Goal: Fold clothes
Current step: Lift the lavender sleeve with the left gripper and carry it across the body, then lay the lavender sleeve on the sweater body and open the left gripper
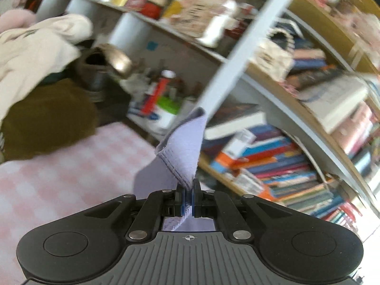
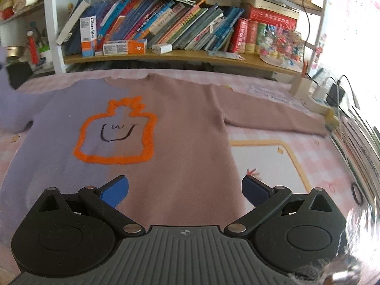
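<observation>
The left gripper (image 1: 189, 185) pinches a lilac cuff (image 1: 182, 147) of the two-tone sweater (image 2: 180, 128) spread on the pink checked bed; the right gripper (image 2: 185, 190) hovers wide open. Carrying the sleeve flat across the chest should prevent bunching.

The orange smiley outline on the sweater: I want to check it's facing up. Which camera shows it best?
The right wrist view: the orange outline lies face up on the flat sweater. The left wrist view shows only a lilac hem pinched in the left gripper, not the design.

Sweater (image 2: 180, 128) flat on bedspread (image 2: 320, 166), bookshelf (image 2: 166, 54) behind.
</observation>
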Available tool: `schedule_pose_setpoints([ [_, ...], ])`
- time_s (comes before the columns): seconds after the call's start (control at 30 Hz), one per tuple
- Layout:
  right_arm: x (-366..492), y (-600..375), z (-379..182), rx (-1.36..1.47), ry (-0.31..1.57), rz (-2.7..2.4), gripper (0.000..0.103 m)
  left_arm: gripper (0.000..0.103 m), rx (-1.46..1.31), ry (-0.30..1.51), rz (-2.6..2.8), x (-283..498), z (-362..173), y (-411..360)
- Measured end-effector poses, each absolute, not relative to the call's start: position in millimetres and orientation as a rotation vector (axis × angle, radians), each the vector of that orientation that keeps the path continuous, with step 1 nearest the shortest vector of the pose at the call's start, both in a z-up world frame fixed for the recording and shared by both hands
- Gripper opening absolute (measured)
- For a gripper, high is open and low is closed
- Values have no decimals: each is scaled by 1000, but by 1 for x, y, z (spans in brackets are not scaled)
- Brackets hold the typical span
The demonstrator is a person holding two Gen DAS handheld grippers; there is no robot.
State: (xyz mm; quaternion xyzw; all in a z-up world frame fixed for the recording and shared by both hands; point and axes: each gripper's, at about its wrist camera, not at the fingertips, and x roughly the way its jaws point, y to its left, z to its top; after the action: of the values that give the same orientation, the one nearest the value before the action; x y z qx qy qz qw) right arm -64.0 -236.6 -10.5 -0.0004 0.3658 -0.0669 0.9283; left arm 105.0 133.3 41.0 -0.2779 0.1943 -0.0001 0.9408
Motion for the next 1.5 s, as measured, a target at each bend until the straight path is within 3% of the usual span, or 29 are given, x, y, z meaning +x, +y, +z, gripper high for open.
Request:
schedule_pose_setpoints([
  [0.5, -66, -337, -14, 62, 734, -27, 103, 3, -341, 454, -66, 146, 47, -61],
  [1.0, -73, -380, -22, 114, 756, -71, 103, 4, -176, 620, -109, 167, -5, -147],
  [1.2, -74, -389, -25, 135, 766, -97, 103, 9, -81, 709, -171, 167, -28, -171],
  [1.3, -74, -391, -25, 141, 768, -104, 103, 19, -54, 752, -219, 163, -36, -180],
  [1.37, -73, -392, -26, 143, 767, -100, 103, 41, -42, 781, -264, 159, -39, -185],
  [1.43, -71, -390, -26, 146, 766, -90, 103, 57, -22, 789, -309, 150, -39, -191],
  [1.5, -68, -389, -25, 146, 764, -80, 103, 59, -6, 778, -369, 138, -34, -193],
])
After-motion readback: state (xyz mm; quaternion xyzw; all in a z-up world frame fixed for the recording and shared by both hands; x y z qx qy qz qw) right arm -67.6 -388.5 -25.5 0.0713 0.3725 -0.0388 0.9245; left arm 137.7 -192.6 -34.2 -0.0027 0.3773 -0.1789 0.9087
